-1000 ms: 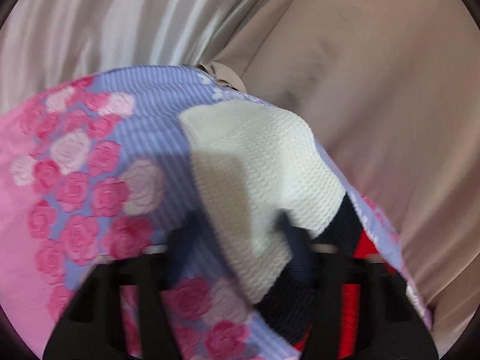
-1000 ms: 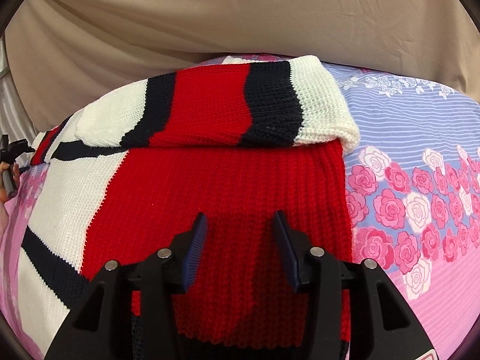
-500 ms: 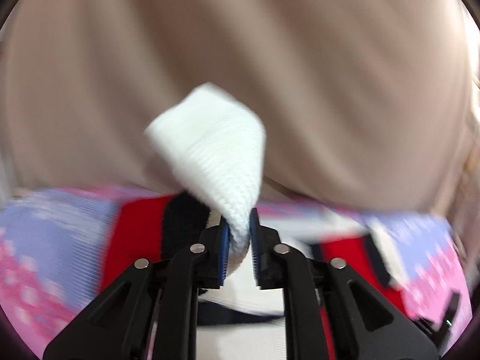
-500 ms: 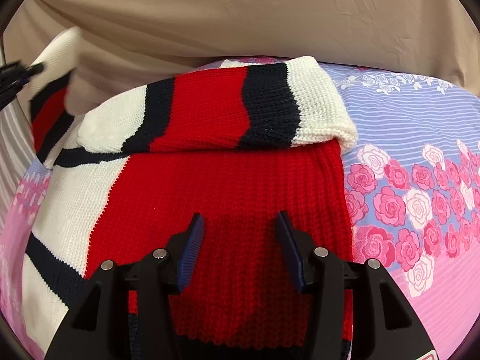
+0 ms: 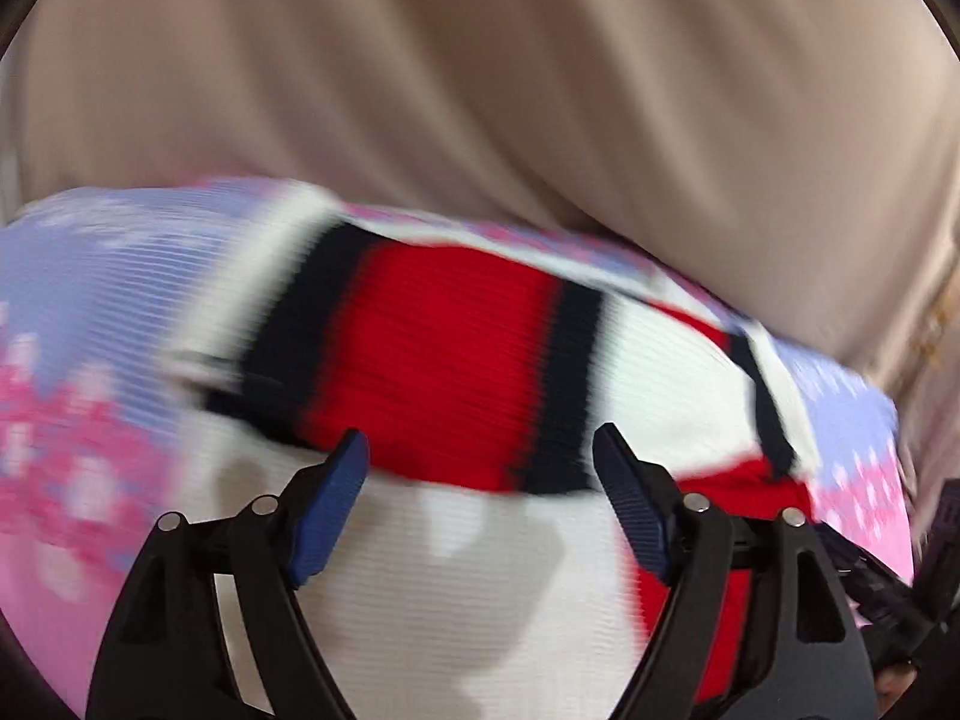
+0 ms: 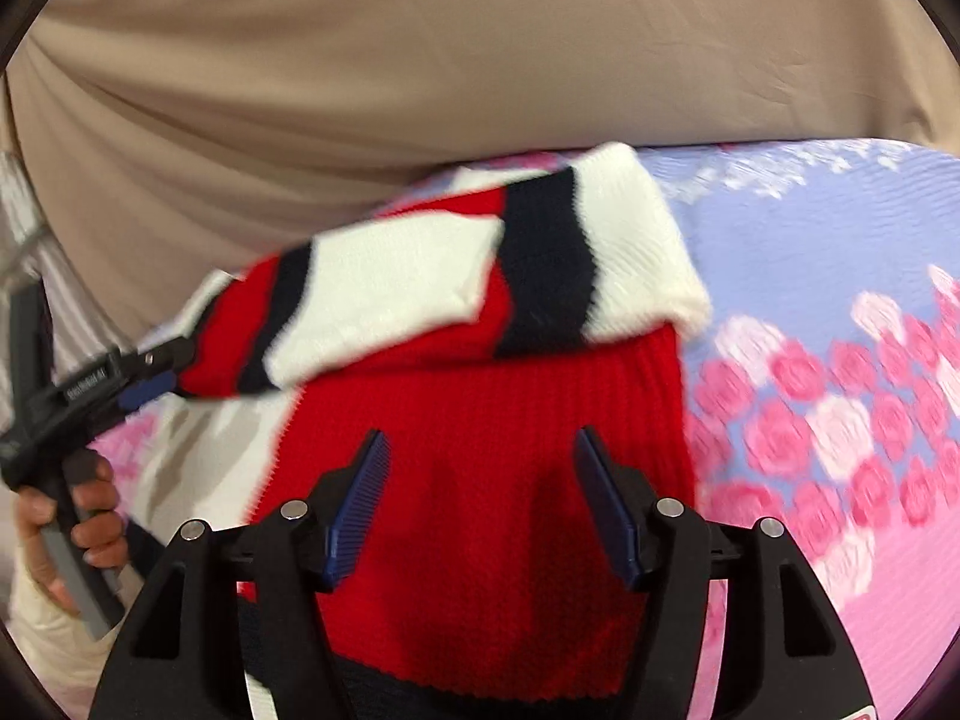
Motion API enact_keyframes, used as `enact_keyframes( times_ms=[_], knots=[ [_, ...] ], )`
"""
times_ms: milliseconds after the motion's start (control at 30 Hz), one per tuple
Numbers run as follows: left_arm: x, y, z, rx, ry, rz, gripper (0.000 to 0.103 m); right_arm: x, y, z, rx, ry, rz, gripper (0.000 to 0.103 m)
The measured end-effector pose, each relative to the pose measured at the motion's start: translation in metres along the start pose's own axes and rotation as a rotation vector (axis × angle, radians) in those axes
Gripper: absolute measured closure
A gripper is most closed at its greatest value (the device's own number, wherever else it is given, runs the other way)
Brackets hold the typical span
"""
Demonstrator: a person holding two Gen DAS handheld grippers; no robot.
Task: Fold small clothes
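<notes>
A small knit sweater, red with white and navy stripes, lies on a floral bedsheet (image 6: 840,312). Its red body (image 6: 498,510) fills the near part of the right wrist view. Both sleeves lie folded across it, the left sleeve (image 6: 384,300) over the right one (image 6: 612,252). My right gripper (image 6: 480,504) is open and empty just above the red body. My left gripper (image 5: 480,510) is open and empty over the white side of the sweater (image 5: 456,600), right by the folded sleeve (image 5: 444,354). It also shows in the right wrist view (image 6: 138,384), at the sleeve's left end.
The pink and lilac rose-print sheet (image 5: 90,360) covers the bed around the sweater. A beige curtain (image 6: 420,60) hangs behind the bed. The person's hand (image 6: 66,534) holds the left gripper's handle at the left edge.
My left gripper carried the white-cuffed sleeve across the sweater, laid it over the other sleeve and opened, letting it go. The right gripper stayed open, shifting slightly.
</notes>
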State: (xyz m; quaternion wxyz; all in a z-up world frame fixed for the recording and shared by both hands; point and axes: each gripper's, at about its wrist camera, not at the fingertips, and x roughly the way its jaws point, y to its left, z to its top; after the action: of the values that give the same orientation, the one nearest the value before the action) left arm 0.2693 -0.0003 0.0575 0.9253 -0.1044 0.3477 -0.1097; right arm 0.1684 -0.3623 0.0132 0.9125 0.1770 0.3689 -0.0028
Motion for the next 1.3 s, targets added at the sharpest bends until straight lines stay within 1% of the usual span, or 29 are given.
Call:
enact_keyframes(
  times_ms=[67, 100, 133, 200, 267, 367, 400, 433, 467, 500, 533, 600, 667, 700, 767, 800, 833, 900, 933, 967, 1033, 1067, 1133, 1167, 1200, 1233, 1267, 1300],
  knots=[
    [-0.002, 0.031, 0.009, -0.063, 0.000, 0.030, 0.028, 0.009, 0.005, 0.016, -0.001, 0.034, 0.019, 0.041],
    [-0.002, 0.047, 0.012, -0.124, 0.006, 0.033, 0.028, 0.016, 0.009, 0.025, -0.006, 0.042, 0.027, 0.041],
    [-0.001, 0.058, 0.013, -0.175, 0.009, 0.020, 0.028, 0.021, 0.012, 0.032, -0.010, 0.041, 0.014, 0.041],
    [0.002, 0.074, 0.014, -0.272, 0.027, -0.010, 0.028, 0.034, 0.019, 0.044, -0.028, 0.040, -0.043, 0.041],
    [0.004, 0.086, 0.014, -0.334, 0.043, -0.029, 0.028, 0.048, 0.021, 0.051, -0.033, 0.056, -0.073, 0.041],
    [0.009, 0.105, 0.014, -0.392, 0.063, -0.036, 0.028, 0.075, 0.012, 0.054, 0.044, 0.105, -0.106, 0.041],
    [0.010, 0.114, 0.014, -0.415, 0.072, -0.044, 0.028, 0.080, 0.011, 0.055, 0.066, 0.112, -0.097, 0.045],
    [0.012, 0.117, 0.014, -0.434, 0.075, -0.042, 0.030, 0.084, 0.013, 0.056, 0.075, 0.108, -0.089, 0.059],
    [0.011, 0.119, 0.015, -0.448, 0.072, -0.036, 0.032, 0.086, 0.017, 0.058, 0.073, 0.104, -0.083, 0.067],
    [0.010, 0.121, 0.015, -0.462, 0.066, -0.033, 0.035, 0.089, 0.022, 0.063, 0.070, 0.110, -0.062, 0.083],
    [0.006, 0.123, 0.017, -0.477, 0.053, -0.045, 0.035, 0.090, 0.025, 0.066, 0.076, 0.107, -0.046, 0.090],
    [-0.005, 0.124, 0.023, -0.492, 0.024, -0.068, 0.034, 0.087, 0.035, 0.074, 0.070, 0.082, -0.026, 0.093],
    [-0.013, 0.120, 0.026, -0.484, 0.005, -0.071, 0.034, 0.080, 0.047, 0.082, 0.037, 0.042, -0.024, 0.094],
    [-0.012, 0.118, 0.028, -0.468, 0.011, -0.058, 0.033, 0.076, 0.054, 0.087, 0.026, 0.025, -0.019, 0.094],
    [-0.001, 0.114, 0.030, -0.456, 0.053, -0.027, 0.033, 0.066, 0.065, 0.098, 0.011, 0.002, 0.010, 0.094],
    [0.004, 0.116, 0.031, -0.469, 0.076, -0.023, 0.033, 0.060, 0.071, 0.104, 0.000, -0.013, 0.020, 0.094],
    [0.008, 0.117, 0.027, -0.502, 0.104, -0.035, 0.033, 0.052, 0.078, 0.111, -0.020, -0.035, 0.025, 0.094],
    [0.007, 0.119, 0.024, -0.544, 0.106, -0.095, 0.032, 0.036, 0.090, 0.125, -0.059, -0.072, 0.024, 0.094],
    [0.005, 0.116, 0.023, -0.545, 0.102, -0.103, 0.031, 0.033, 0.092, 0.132, -0.073, -0.084, 0.026, 0.094],
    [0.003, 0.112, 0.023, -0.536, 0.093, -0.100, 0.030, 0.026, 0.097, 0.138, -0.089, -0.102, 0.031, 0.094],
    [0.006, 0.106, 0.026, -0.510, 0.097, -0.058, 0.031, 0.013, 0.104, 0.145, -0.108, -0.133, 0.049, 0.095],
    [0.010, 0.104, 0.027, -0.493, 0.106, -0.039, 0.034, 0.002, 0.104, 0.148, -0.111, -0.167, 0.065, 0.095],
    [0.024, 0.113, 0.031, -0.465, 0.119, 0.002, 0.075, -0.015, 0.093, 0.148, -0.100, -0.224, 0.081, 0.095],
    [0.025, 0.115, 0.030, -0.468, 0.118, 0.013, 0.078, -0.017, 0.079, 0.143, -0.083, -0.245, 0.051, 0.095],
    [0.025, 0.117, 0.029, -0.478, 0.113, 0.004, 0.079, -0.009, 0.062, 0.136, -0.070, -0.234, -0.004, 0.095],
    [0.026, 0.119, 0.025, -0.478, 0.110, -0.003, 0.081, 0.009, 0.050, 0.130, -0.063, -0.192, -0.069, 0.095],
    [0.027, 0.118, 0.023, -0.464, 0.109, 0.005, 0.081, 0.034, 0.033, 0.122, -0.055, -0.121, -0.144, 0.095],
    [0.028, 0.114, 0.020, -0.432, 0.113, 0.013, 0.082, 0.065, 0.013, 0.110, -0.039, -0.023, -0.210, 0.095]
  ],
)
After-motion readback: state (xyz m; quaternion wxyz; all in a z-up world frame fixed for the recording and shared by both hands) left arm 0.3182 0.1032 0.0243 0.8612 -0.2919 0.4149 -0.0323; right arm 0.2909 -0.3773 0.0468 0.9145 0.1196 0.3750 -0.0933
